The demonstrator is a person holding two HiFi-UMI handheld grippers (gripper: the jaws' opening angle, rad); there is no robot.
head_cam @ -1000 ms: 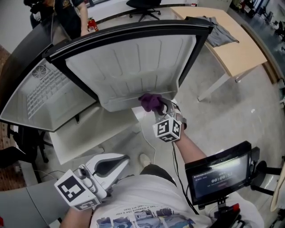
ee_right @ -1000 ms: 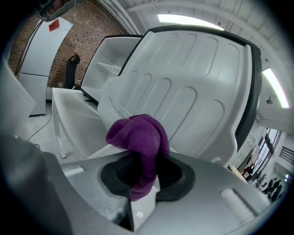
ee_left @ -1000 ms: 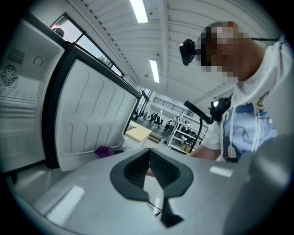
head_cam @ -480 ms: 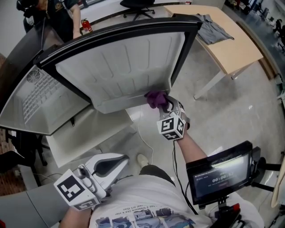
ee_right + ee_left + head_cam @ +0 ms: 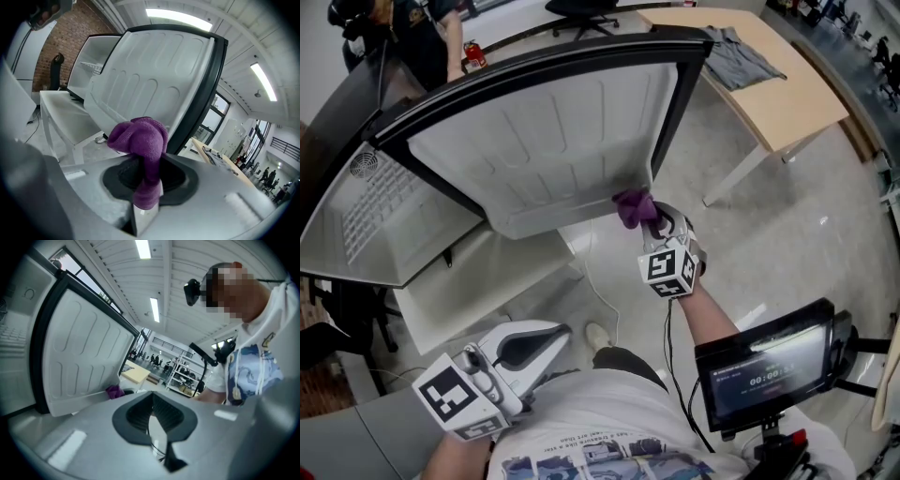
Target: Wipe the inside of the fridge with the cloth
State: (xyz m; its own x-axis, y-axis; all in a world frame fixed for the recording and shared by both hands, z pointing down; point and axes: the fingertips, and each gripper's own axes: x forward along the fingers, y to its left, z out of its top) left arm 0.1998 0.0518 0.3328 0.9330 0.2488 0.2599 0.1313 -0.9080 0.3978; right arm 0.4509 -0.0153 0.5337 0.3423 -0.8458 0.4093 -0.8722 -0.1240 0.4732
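The fridge door stands open, its white ribbed inner liner [image 5: 553,141] facing me. My right gripper [image 5: 654,223] is shut on a bunched purple cloth [image 5: 632,206], which presses on the liner's lower ledge near the door's right-hand black edge. In the right gripper view the cloth [image 5: 140,136] bulges out over the right gripper [image 5: 147,161], with the liner [image 5: 154,70] just beyond. My left gripper [image 5: 551,339] hangs low by my waist, shut and holding nothing. From the left gripper [image 5: 151,398] view the liner [image 5: 79,357] and the cloth [image 5: 114,391] lie further off.
The fridge body with wire shelves [image 5: 375,206] is at the left, a white drawer [image 5: 469,281] below it. A wooden table [image 5: 778,75] with a grey garment [image 5: 736,52] stands at the right. A small screen [image 5: 769,370] is at my right hip. A person [image 5: 422,37] stands behind.
My right gripper has slid the purple cloth to the right along the liner's lower ledge. The left gripper has stayed where it was.
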